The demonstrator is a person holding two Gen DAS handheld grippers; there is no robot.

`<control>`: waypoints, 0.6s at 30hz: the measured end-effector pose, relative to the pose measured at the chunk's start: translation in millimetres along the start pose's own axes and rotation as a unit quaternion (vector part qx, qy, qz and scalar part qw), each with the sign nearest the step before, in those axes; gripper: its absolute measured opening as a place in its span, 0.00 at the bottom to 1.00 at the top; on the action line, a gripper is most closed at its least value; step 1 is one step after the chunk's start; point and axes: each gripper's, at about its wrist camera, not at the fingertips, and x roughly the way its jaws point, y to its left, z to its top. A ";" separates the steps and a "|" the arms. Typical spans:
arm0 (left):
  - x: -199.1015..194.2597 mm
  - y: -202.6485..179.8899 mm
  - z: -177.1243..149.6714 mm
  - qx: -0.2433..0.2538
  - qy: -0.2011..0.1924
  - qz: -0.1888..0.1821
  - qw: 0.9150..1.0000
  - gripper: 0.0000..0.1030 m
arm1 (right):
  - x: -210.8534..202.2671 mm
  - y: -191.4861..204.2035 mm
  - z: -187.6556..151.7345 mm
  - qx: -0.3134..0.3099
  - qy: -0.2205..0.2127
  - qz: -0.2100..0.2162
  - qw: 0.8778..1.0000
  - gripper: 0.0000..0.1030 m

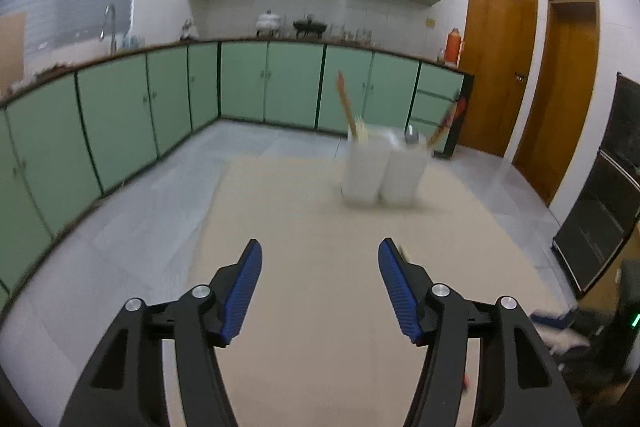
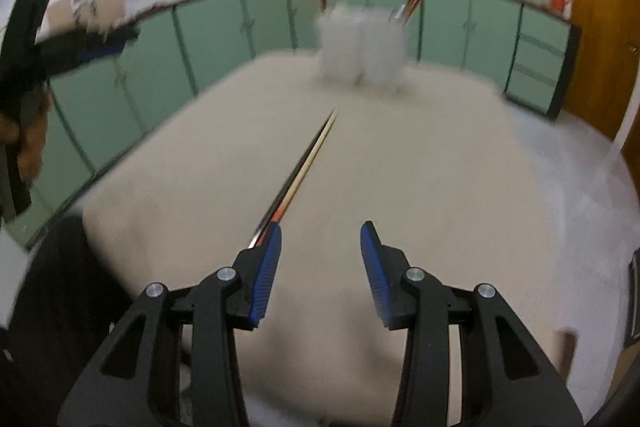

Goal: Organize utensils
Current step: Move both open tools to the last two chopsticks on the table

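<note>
A white two-compartment utensil holder [image 1: 380, 169] stands at the far side of the beige table [image 1: 320, 307], blurred. It holds wooden utensils [image 1: 348, 107], a metal spoon [image 1: 411, 135] and chopsticks [image 1: 444, 125]. My left gripper [image 1: 320, 259] is open and empty, well short of the holder. In the right wrist view the holder [image 2: 362, 47] is far ahead. A pair of chopsticks [image 2: 308, 167] lies on the table [image 2: 420, 167], its near end beside my left fingertip [image 2: 272, 239]. My right gripper [image 2: 320, 231] is open and holds nothing.
Green cabinets [image 1: 160, 99] line the far walls with a sink faucet [image 1: 109, 23]. Wooden doors [image 1: 500, 59] are at the right. A black rack [image 1: 600, 207] stands right of the table. The left gripper [image 2: 80, 43] shows at upper left of the right wrist view.
</note>
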 end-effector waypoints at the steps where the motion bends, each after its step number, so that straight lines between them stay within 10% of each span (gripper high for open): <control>1: -3.2 -1.2 -11.9 -0.004 0.005 -0.002 1.000 0.58 | 6.9 11.3 -12.7 -0.011 0.008 0.002 1.000 0.39; 18: -10.0 -6.5 -60.2 -0.025 0.046 -0.017 0.998 0.58 | 44.5 12.5 -13.9 -0.020 -0.003 -0.067 0.998 0.29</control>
